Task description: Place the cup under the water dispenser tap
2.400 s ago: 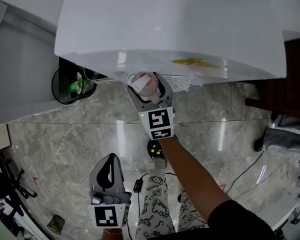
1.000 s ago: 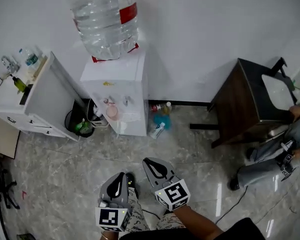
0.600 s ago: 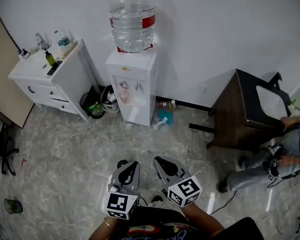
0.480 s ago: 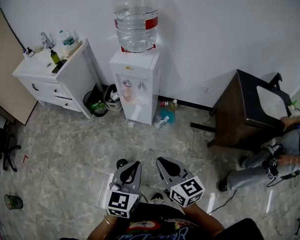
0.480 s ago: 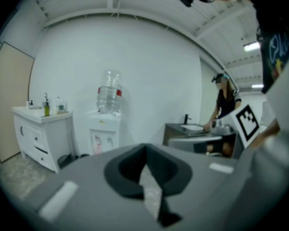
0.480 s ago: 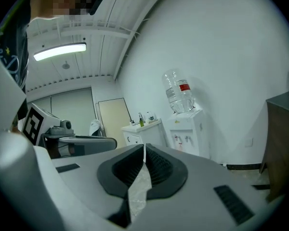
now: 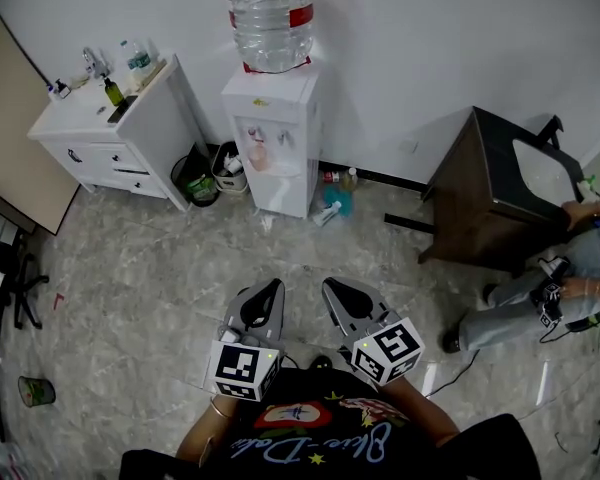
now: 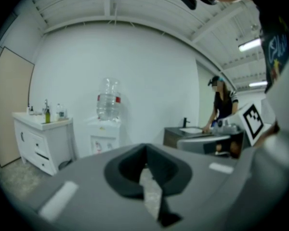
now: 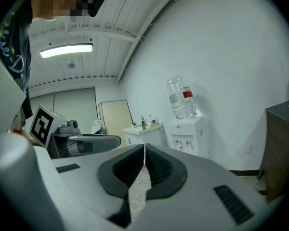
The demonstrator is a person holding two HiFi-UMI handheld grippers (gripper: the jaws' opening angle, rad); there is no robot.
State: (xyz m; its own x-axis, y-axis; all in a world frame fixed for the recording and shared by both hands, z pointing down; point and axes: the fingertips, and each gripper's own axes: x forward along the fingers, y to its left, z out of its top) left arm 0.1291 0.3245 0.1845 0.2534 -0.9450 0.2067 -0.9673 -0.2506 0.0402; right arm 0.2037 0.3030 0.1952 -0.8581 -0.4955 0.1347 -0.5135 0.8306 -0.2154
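Both empty, left tongs (image 7: 269, 288), right tongs (image 7: 332, 288) pressed closed; pink cup (image 7: 259, 156) seemingly under dispenser (image 7: 280, 108) tap

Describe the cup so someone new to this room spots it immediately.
Find the white water dispenser with the big clear bottle on top. In the recess on its front, just below the taps, stands the cup. It is small and pale pink, the only pink thing there, unlike the black bin on the floor to the dispenser's left.
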